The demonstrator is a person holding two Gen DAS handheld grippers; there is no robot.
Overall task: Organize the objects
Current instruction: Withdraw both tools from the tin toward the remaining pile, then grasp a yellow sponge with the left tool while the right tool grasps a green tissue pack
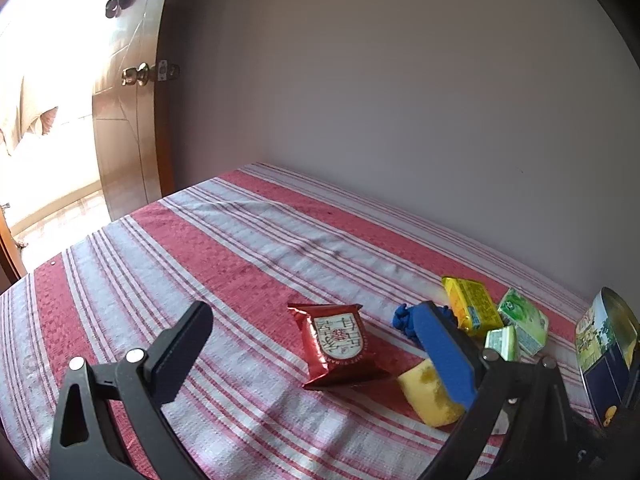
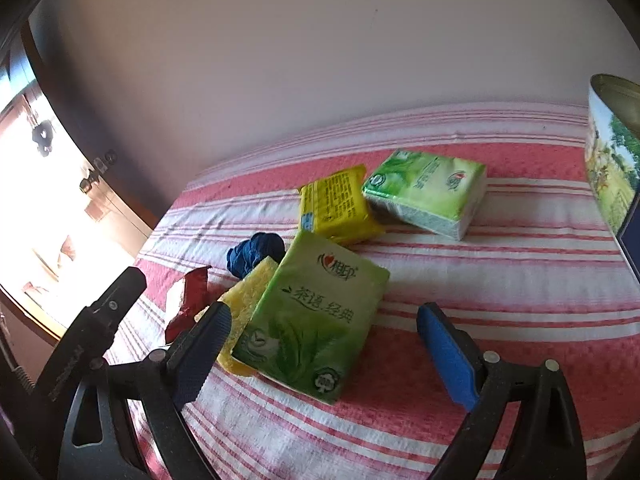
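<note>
Both of your tongs are spread wide and carry nothing, so you are at the reaching stage of the tidy-up, with no item picked yet.

Your right tongs (image 2: 324,344) hang over the nearest green tissue pack (image 2: 316,316), which lies flat on the striped cloth of the tabletop (image 2: 500,280). The pack sits between the spread jaws, but neither pad presses on it. Its left edge rests partly over a yellow sponge (image 2: 244,308), and a crumpled blue cloth (image 2: 256,254) lies just behind that. Further back, a yellow pack (image 2: 336,206) and a second green pack (image 2: 428,192) lie side by side, touching or nearly so. A printed tin (image 2: 612,160) stands at the right edge; it looks open at the top and is a likely place for the loose items, though that is only a guess.

Your left tongs (image 1: 316,340) point at the red snack packet (image 1: 340,344), which lies alone on the cloth, near the sponge. From this view the packet appears beyond the pad tips, so it is not yet within reach of a squeeze.

For the next move, lower the right tongs so the pads straddle the pack's two long sides, then close. Lift straight, since the sponge underneath may drag along.
</note>
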